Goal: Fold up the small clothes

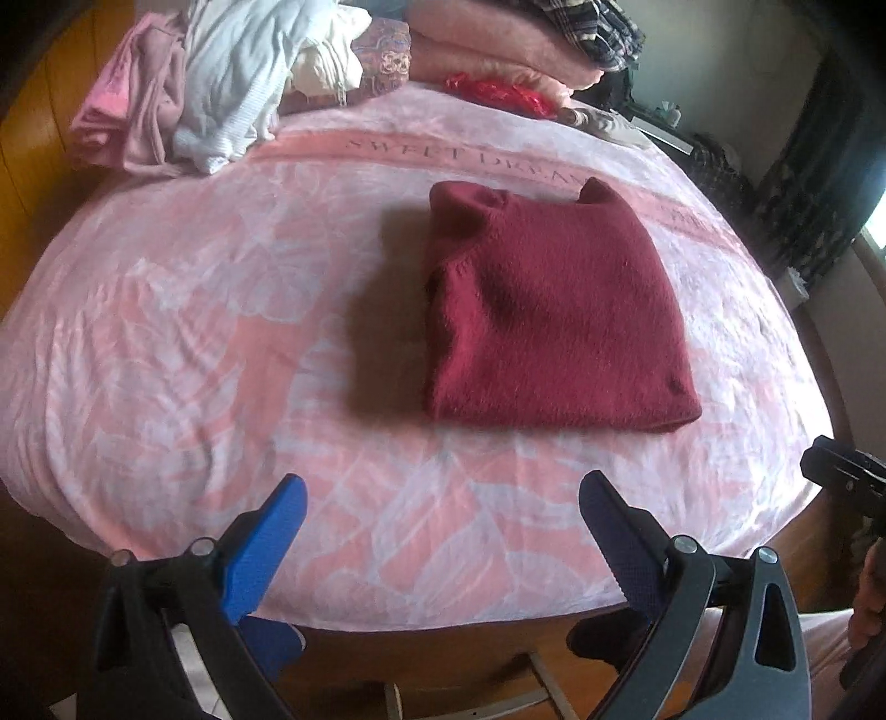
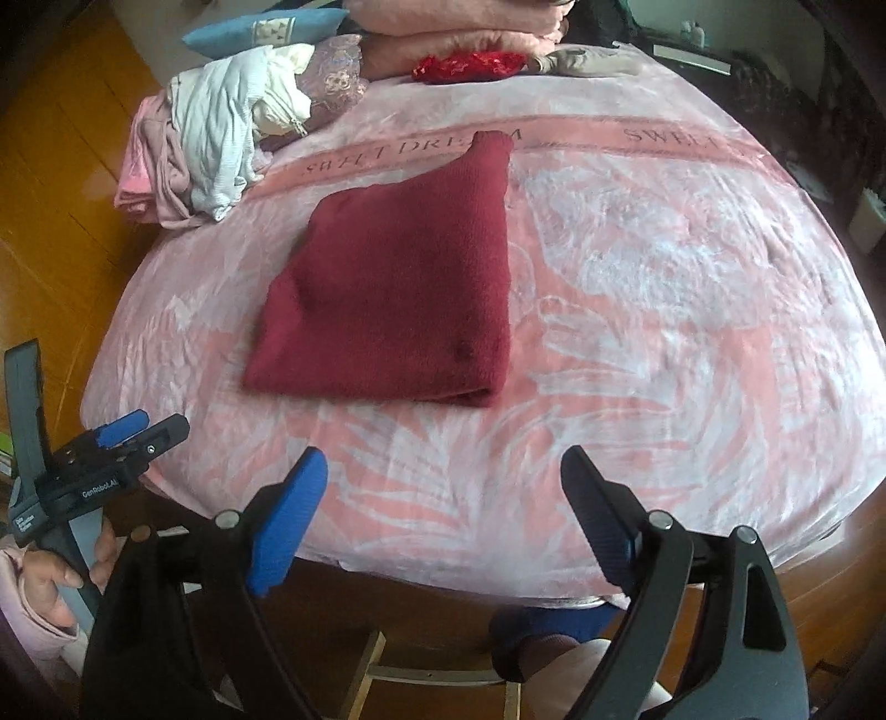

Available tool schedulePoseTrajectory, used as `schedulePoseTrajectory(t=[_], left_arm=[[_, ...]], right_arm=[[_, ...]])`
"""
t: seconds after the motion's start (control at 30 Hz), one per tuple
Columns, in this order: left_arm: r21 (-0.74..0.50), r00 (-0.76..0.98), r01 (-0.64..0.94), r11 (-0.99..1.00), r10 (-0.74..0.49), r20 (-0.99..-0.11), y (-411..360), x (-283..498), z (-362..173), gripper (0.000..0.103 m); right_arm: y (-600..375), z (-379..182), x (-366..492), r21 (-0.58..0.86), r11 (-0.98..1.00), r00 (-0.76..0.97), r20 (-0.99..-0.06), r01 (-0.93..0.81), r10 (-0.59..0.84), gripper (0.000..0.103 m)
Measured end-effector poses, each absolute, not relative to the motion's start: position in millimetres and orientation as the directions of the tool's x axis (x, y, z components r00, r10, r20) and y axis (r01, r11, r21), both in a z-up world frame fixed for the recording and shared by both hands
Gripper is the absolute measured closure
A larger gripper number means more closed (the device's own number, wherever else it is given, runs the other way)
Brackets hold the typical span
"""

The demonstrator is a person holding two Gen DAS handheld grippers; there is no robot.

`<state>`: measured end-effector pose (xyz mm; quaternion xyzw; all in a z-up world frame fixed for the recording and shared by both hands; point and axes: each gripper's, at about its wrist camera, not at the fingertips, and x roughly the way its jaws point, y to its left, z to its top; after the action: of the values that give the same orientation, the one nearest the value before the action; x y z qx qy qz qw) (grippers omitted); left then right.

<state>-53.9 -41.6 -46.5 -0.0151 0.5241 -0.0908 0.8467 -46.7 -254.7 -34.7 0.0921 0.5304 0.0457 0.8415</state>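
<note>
Sweater (image 1: pixel 554 315), maroon and folded square, lay mid-bed on the pink blanket (image 1: pixel 194 332). Left gripper (image 1: pixel 443 509) and right gripper (image 2: pixel 443 482) hung apart near the edge, empty. Best next: tuck the poking corner flat.

The folded sweater (image 1: pixel 554 315) is a plain dark red knit, lying on a pink blanket (image 1: pixel 194 332) patterned with whitish leaf and flower shapes and crossed by a deeper pink band with dark lettering. The pile of clothes (image 1: pixel 188 94) at the far left mixes pale pink, mauve, white and cream. Behind it sit a paisley cushion (image 2: pixel 335 75) in dusty purple, a blue pillow (image 2: pixel 260 33), salmon folded blankets (image 2: pixel 459 27) and a bright red lacy cloth (image 2: pixel 470 65). The floor (image 2: pixel 61 183) is orange-brown wood
</note>
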Motion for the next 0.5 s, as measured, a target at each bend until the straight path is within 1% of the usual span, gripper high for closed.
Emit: schedulePoseTrajectory(t=[0.23, 0.5], left_arm=[[-0.086, 0.461, 0.143, 0.986, -0.144, -0.876, -43.9, -62.0, -43.6, 0.004], [-0.075, 0.491, 0.163, 0.984, -0.147, -0.858, -50.6, -67.3, -35.8, 0.004]], right_arm=[[-239.2, -44.9, -51.7, 0.180, 0.983, 0.425, -0.892, 0.016, 0.157, 0.016], [-229.1, -52.8, -53.5, 0.203, 0.979, 0.405, -0.895, 0.002, 0.185, 0.014]])
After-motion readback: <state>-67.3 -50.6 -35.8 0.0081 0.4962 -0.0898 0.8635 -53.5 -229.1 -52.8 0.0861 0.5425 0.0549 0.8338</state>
